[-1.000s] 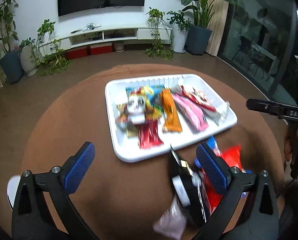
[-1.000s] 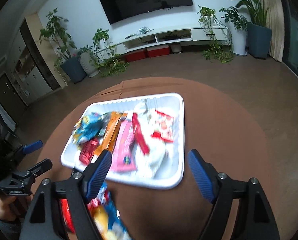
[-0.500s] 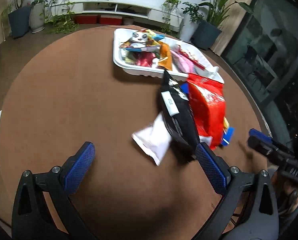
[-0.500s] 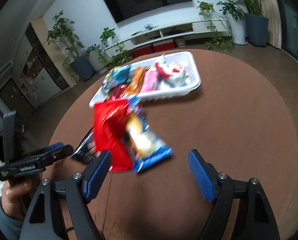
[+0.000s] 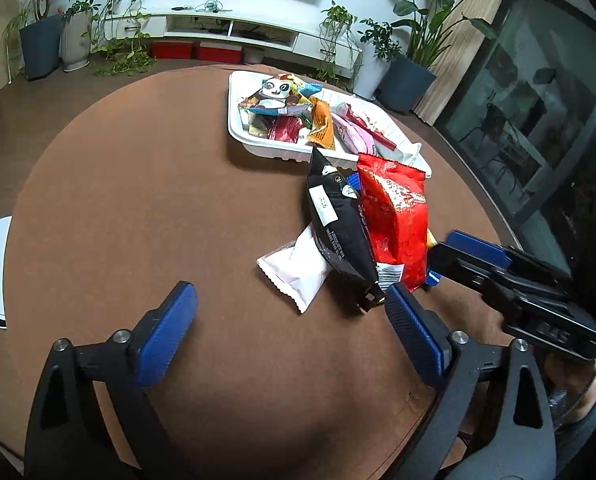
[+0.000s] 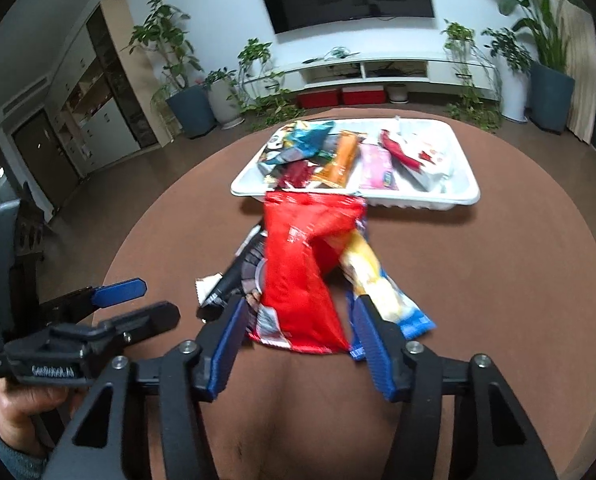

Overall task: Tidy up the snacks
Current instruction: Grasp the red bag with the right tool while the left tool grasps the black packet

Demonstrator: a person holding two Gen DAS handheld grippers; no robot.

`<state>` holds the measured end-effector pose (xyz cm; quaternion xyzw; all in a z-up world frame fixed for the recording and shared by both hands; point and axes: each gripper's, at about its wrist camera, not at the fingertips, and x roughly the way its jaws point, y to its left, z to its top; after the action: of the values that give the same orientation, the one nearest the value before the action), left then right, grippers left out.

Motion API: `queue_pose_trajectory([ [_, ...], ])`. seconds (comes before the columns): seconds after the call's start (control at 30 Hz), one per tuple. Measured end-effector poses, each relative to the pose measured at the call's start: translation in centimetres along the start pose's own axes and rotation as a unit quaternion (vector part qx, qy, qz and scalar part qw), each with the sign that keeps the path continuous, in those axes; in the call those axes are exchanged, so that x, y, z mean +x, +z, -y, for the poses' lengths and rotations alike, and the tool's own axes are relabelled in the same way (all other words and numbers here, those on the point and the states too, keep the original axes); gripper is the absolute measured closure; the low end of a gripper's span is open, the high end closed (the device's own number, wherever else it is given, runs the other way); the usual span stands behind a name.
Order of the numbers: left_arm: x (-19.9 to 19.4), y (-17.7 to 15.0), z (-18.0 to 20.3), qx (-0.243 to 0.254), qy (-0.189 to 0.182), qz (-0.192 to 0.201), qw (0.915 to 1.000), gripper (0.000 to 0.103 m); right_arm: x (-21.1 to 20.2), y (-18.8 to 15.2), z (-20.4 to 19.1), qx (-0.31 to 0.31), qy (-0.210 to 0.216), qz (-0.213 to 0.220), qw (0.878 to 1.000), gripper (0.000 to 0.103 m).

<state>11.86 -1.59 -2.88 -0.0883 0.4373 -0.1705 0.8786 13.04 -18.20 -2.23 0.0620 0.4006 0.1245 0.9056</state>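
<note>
In the right wrist view the right gripper (image 6: pixel 298 340) sits lowest in the frame, its jaws about half open and just now closing in around the near end of the red snack bag (image 6: pixel 302 264); the blue pads flank that end, and whether they press it yet cannot be told. Just at 3 o'clock of the red bag a yellow and blue packet (image 6: pixel 382 292) lies angled on the round brown table (image 6: pixel 518 280), and at 9 o'clock a black bag (image 6: pixel 238 276) peeks out from under it, with a white packet (image 6: pixel 207 285) beyond. Over at 9 o'clock of the right gripper a hand (image 6: pixel 18 412) holds the left gripper (image 6: pixel 138 300). In the left wrist view the left gripper (image 5: pixel 286 328) is spread wide, jaws just now narrowing a little, with nothing between them; its right pad is close beside the black bag's near corner. Farther off, at 12 o'clock of the loose pile, the white tray (image 6: pixel 454 196) holds several snacks, among them an orange packet (image 6: pixel 340 158), a pink packet (image 6: pixel 376 162) and a panda-print bag (image 5: pixel 276 94).
</note>
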Motion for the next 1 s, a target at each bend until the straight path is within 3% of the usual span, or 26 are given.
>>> queue_pose_trajectory([
  [0.33,0.3,2.3,-0.1,0.008,0.004,0.000,1.0000,0.010,5.0,2.4,0.4,0.009,-0.020,-0.069,0.997,0.047],
  [0.43,0.8,3.4,0.5,0.022,0.006,-0.007,0.9997,0.010,5.5,2.2,0.7,0.016,-0.013,-0.077,0.997,0.059],
  [0.5,1.5,4.1,1.3,0.036,0.009,-0.017,0.9992,0.010,5.3,1.8,0.8,0.019,-0.008,-0.079,0.997,0.069],
  [0.57,2.3,4.7,2.1,0.051,0.011,-0.028,0.9983,0.010,4.8,1.2,1.0,0.019,-0.006,-0.078,0.997,0.072],
  [0.83,6.6,6.1,5.2,0.106,0.047,-0.081,0.9900,0.010,1.5,-1.6,3.3,0.062,0.006,-0.078,0.995,0.073],
  [0.9,7.4,6.2,5.6,0.118,0.060,-0.087,0.9874,0.014,1.0,-2.2,3.5,0.066,0.006,-0.078,0.995,0.073],
  [0.97,8.5,6.4,5.6,0.123,0.070,-0.101,0.9848,0.031,0.4,-2.7,3.7,0.069,0.007,-0.078,0.995,0.073],
  [1.0,9.2,6.5,5.5,0.123,0.072,-0.110,0.9837,0.033,0.3,-2.9,3.8,0.070,0.008,-0.077,0.994,0.073],
])
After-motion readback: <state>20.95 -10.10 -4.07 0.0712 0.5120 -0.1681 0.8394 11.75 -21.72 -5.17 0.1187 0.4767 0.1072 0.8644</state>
